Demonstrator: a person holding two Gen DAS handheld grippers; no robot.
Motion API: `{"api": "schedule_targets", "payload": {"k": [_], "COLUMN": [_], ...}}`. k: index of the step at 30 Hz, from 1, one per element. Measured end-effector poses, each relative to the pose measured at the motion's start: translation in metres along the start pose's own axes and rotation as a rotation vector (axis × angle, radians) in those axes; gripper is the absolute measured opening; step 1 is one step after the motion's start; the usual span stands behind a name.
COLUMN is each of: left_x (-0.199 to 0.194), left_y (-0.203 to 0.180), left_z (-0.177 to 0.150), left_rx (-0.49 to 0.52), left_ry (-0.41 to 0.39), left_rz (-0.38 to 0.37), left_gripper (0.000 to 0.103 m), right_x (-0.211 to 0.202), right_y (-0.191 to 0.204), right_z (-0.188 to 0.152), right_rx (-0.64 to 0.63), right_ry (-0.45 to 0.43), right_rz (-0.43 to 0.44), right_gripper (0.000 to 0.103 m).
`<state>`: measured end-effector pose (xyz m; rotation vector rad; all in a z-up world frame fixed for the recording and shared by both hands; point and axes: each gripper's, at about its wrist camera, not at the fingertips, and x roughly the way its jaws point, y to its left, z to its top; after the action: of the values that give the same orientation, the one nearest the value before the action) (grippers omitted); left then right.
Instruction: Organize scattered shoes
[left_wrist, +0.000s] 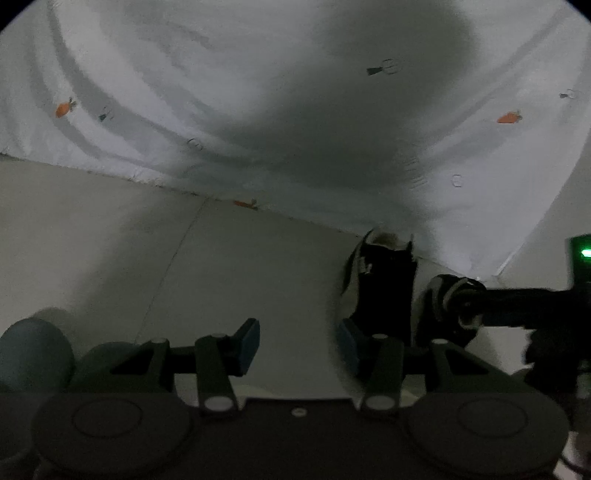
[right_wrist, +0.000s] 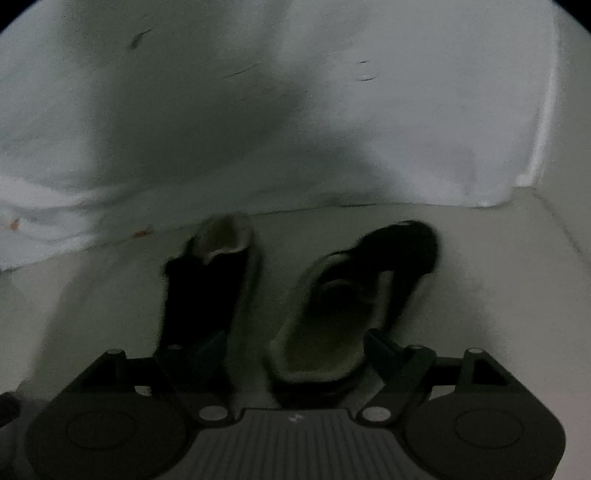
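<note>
While your right gripper (right_wrist: 295, 350) hangs with fingers spread around right slipper's (right_wrist: 332, 325) heel, gripping nothing, left slipper (right_wrist: 207, 295) sits beside it on floor (right_wrist: 92, 314), pair parallel against draped sheet (right_wrist: 184, 129). Left gripper (left_wrist: 297, 349) half-open, empty, near left slipper.

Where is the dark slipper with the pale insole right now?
In the right wrist view, the dark slipper with the pale insole lies on the pale floor between the open right gripper's fingers, beside the other dark slipper.

Both slippers (right_wrist: 332, 295) are dim and smeary, the heel of the right one (left_wrist: 443, 310) tucked behind the right gripper (left_wrist: 491, 306).
</note>
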<state>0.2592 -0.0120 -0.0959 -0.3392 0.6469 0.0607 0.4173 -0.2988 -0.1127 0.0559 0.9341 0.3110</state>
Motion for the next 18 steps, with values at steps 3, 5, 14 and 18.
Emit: {"api": "schedule_targets", "payload": {"k": [3, 5, 14, 18], "left_x": [-0.004, -0.003, 0.001, 0.0], "left_y": [0.002, 0.003, 0.001, 0.0], "left_z": [-0.002, -0.003, -0.003, -0.004], "left_rx": [-0.01, -0.019, -0.012, -0.001], "left_ry": [-0.002, 0.0, 0.003, 0.006], "left_rz": [0.007, 0.014, 0.011, 0.004], "left_gripper": [0.048, 0.048, 0.048, 0.048], "right_x": [0.014, 0.017, 0.002, 0.003], "right_y": [0.015, 0.022, -0.036, -0.06], "right_z": [-0.002, -0.002, -0.006, -0.004], "right_rx": [-0.093, -0.141, -0.018, -0.028], "right_ry": [0.025, 0.035, 0.06, 0.034], "right_rz": [-0.091, -0.15, -0.279, -0.481], "right_gripper": [0.086, 0.083, 0.083, 0.083]}}
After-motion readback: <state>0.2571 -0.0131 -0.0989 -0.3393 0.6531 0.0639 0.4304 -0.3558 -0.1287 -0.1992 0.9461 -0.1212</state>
